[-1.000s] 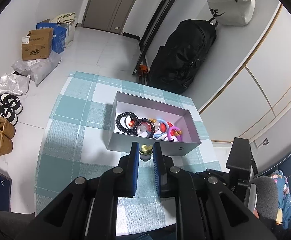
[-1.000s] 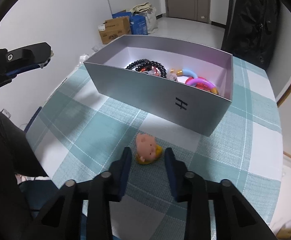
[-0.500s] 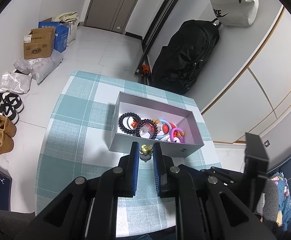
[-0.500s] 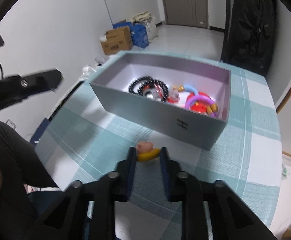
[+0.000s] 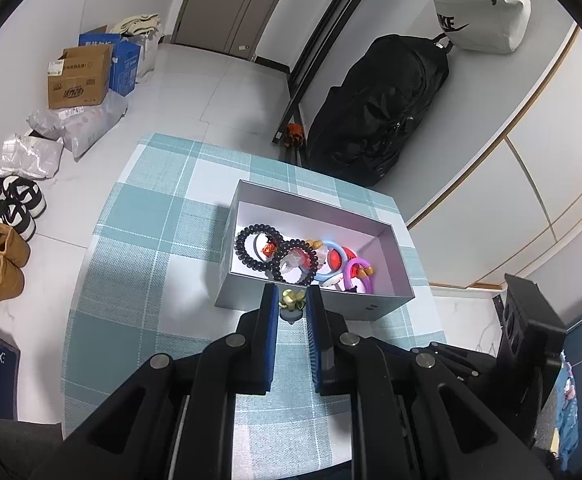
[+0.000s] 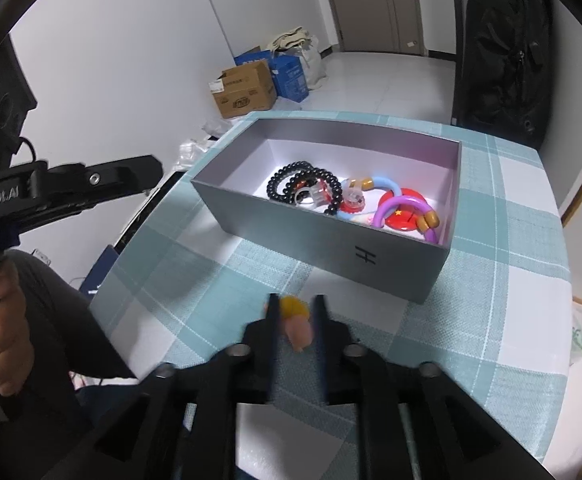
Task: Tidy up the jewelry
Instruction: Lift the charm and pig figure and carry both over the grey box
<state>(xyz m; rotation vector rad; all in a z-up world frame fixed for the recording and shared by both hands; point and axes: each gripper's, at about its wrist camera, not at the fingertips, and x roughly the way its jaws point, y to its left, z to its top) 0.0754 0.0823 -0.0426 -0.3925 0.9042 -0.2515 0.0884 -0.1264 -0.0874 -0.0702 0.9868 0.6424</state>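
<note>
Both grippers loaded. My right gripper [image 6: 295, 322] is clamped on the pig charm [image 6: 297, 326] (pink body, yellow top; the view is motion-blurred, so I can't tell how deep it sits between the pads), lifted off the checked tablecloth [image 6: 219, 272] and just short of the near long wall of the grey box [image 6: 331, 236]. My left gripper [image 5: 293, 304] is clamped on a small yellow-green flower piece [image 5: 292, 299], held high over that same near wall. The box stands toward the far right corner of the table; black bead bracelets [image 5: 259, 250] fill its left half, coloured rings [image 5: 355, 270] the right. Step in hand, as I read it: drop the pig in. To do it well: raise it clear of the wall before going forward, keep the grip firm while moving, aim at the bare floor along the far wall, release low so it doesn't bounce. One arm at a time, since both approach the same wall.
</note>
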